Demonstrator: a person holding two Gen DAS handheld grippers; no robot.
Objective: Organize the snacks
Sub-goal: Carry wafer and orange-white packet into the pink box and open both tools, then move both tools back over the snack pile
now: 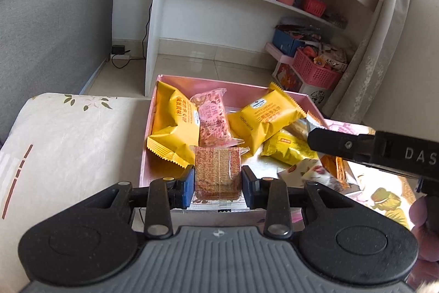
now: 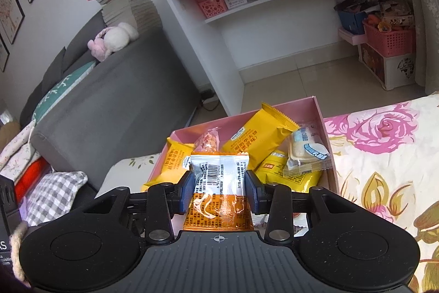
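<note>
Pink box [image 1: 162,100] on the flowered bedspread [image 2: 384,144], already loaded with yellow packets [image 1: 172,125], a pink bar [image 1: 212,118] and a white-wrapped cake [image 2: 306,153]. Left gripper [image 1: 218,177] clamped on a clear-wrapped wafer block [image 1: 218,172] just over the near wall. Right gripper [image 2: 219,186] pinching an orange-and-silver packet [image 2: 219,183] above the near end. Best to lower each flat into bare floor, then release, not drop onto the heap.
</note>
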